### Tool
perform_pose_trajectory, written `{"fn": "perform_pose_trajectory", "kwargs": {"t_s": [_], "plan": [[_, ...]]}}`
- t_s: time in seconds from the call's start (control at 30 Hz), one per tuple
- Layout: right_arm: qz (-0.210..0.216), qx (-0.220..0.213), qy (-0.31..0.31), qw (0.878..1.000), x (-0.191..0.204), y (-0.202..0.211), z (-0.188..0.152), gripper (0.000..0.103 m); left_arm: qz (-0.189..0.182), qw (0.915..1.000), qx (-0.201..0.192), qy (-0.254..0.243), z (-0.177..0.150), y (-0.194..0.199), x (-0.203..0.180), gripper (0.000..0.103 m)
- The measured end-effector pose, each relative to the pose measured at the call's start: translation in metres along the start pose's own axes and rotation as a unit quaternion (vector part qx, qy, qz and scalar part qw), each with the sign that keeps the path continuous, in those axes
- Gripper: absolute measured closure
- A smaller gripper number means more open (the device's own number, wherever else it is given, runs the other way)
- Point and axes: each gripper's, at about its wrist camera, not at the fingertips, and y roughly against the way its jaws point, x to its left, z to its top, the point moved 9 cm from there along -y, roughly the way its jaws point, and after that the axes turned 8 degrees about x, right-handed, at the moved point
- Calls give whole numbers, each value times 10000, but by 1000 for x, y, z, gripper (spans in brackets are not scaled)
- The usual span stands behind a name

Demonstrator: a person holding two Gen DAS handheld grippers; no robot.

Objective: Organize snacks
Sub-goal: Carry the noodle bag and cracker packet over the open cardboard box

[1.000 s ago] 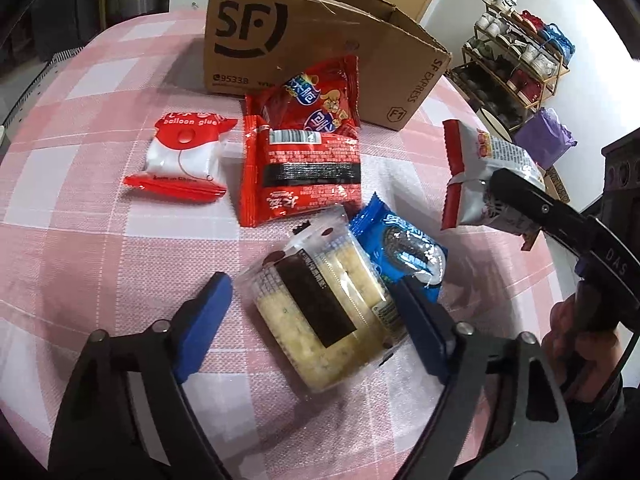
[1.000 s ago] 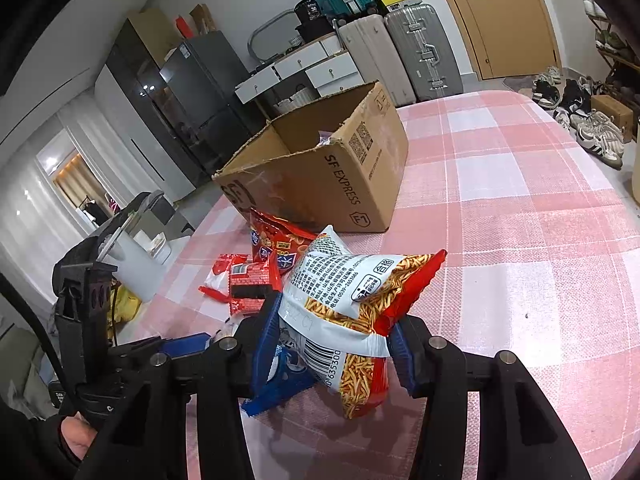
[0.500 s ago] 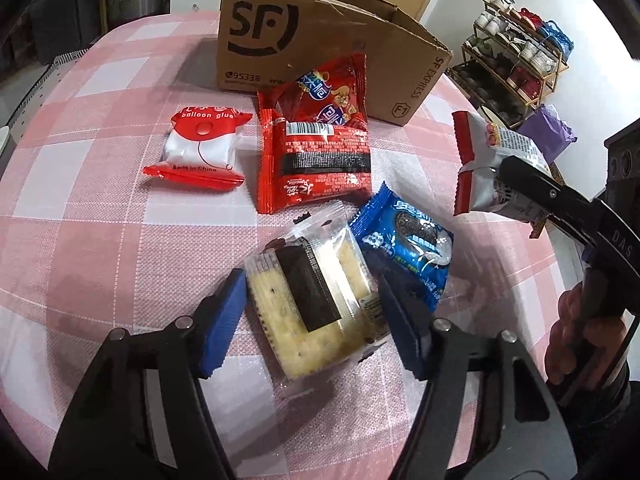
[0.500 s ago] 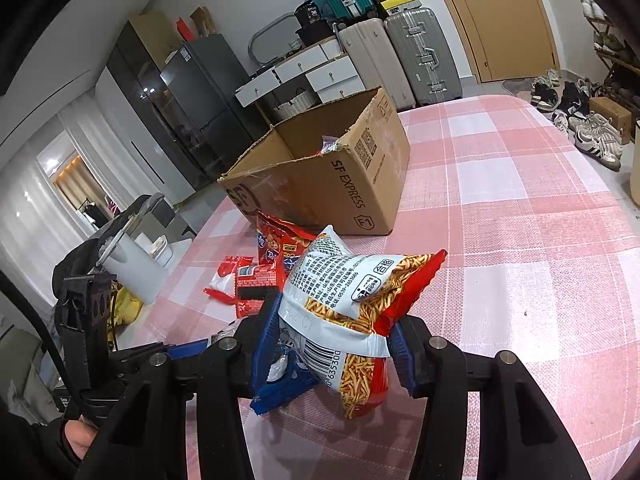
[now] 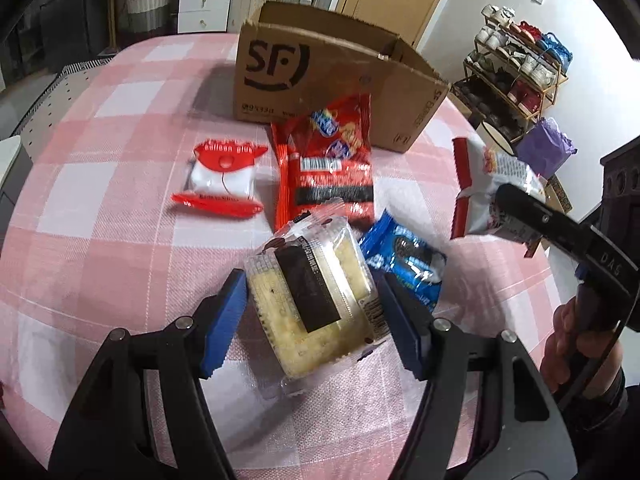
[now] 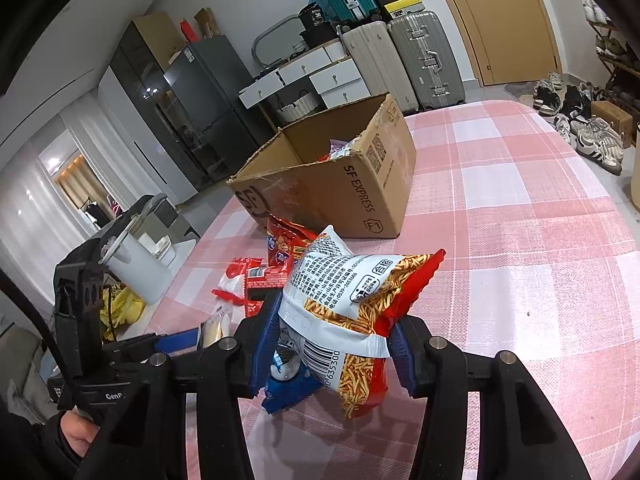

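Note:
My left gripper (image 5: 310, 312) is shut on a clear pack of crackers (image 5: 310, 300), held just above the table. My right gripper (image 6: 332, 344) is shut on a white and red bag of snack sticks (image 6: 352, 312), lifted above the table; the bag also shows in the left wrist view (image 5: 486, 192). An open SF cardboard box (image 5: 320, 76) stands at the back and shows in the right wrist view (image 6: 340, 188) with some snacks inside. Two red packets (image 5: 326, 168), a white and red pack (image 5: 222, 180) and a blue cookie pack (image 5: 404, 264) lie on the table.
The table wears a pink checked cloth (image 6: 520, 240). A white kettle (image 6: 136, 256) stands beyond the table's left edge. A shoe rack (image 5: 516, 68) stands beyond the table's far right edge. Suitcases (image 6: 404, 56) and a door stand at the far wall.
My left gripper's fingers have closed in on the cracker pack and now grip it. The view has moved toward the box. My right gripper still holds the snack bag, a little nearer the box.

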Motion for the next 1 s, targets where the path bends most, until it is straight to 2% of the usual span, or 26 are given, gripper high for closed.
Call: {"fn": "perform_pose_trajectory", "kwargs": {"t_s": [0.43, 0.73, 1.0], "plan": [[158, -156, 241, 9995, 28, 15, 16, 53, -83, 9987, -501, 64, 40, 48, 2, 38], [257, -346, 379, 9983, 50, 27, 48, 53, -97, 9955, -937, -62, 87, 88, -9, 38], [205, -578, 679, 9958, 69, 41, 95, 53, -59, 9927, -1195, -175, 132, 118, -14, 38]]}}
